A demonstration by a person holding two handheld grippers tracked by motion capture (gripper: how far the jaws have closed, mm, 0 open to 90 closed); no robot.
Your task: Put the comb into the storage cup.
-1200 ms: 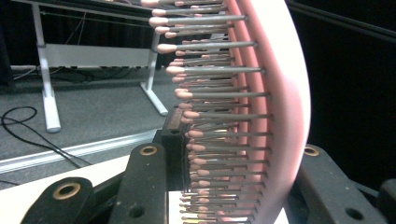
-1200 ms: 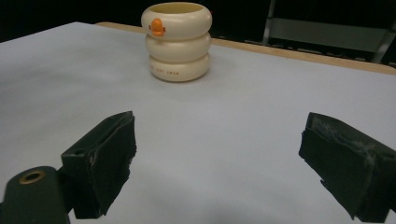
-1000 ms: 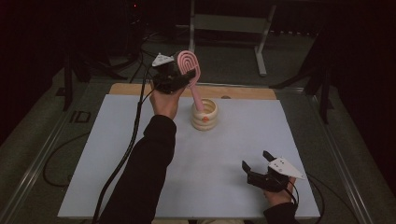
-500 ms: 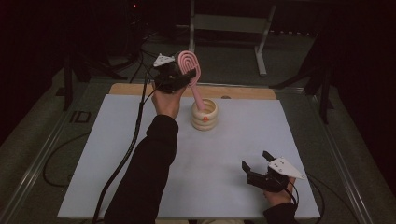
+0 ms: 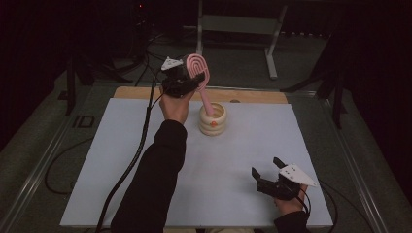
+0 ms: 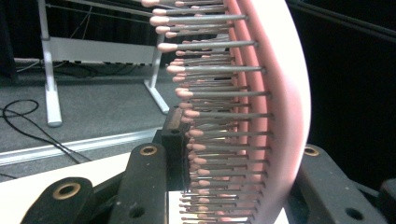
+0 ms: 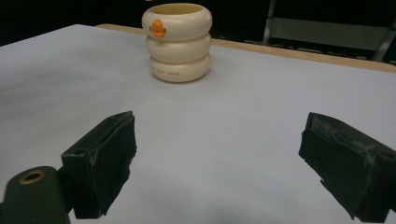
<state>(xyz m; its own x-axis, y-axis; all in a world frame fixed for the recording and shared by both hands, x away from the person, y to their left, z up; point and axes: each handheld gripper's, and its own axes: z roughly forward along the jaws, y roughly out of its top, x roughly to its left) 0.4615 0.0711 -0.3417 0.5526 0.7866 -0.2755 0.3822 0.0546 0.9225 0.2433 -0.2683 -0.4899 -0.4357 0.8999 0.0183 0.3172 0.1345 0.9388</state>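
- Your left gripper is in the upper middle of the high view. Its jaws are closed on the head of a pink hairbrush.
- The brush handle points down into a cream cup made of three stacked rings. The cup stands near the middle of the high view, just right of your left hand. You cannot see the tip of the handle because the cup hides it.
- In the left gripper view, the pink hairbrush is very close and seen from the side. Its grey pins with pink tips stick out to the left. The top and bottom of the brush are cut off by the frame.
- Your right gripper is in the lower right of the high view, low over the white table. Its jaws are spread wide and hold nothing.
- In the right gripper view, the cream cup stands at the top middle, well apart from the two black jaws. It has a small orange mark near its rim. There is tiny writing on the lowest ring, too small to read.
- The room behind the table is dark and hard to make out.
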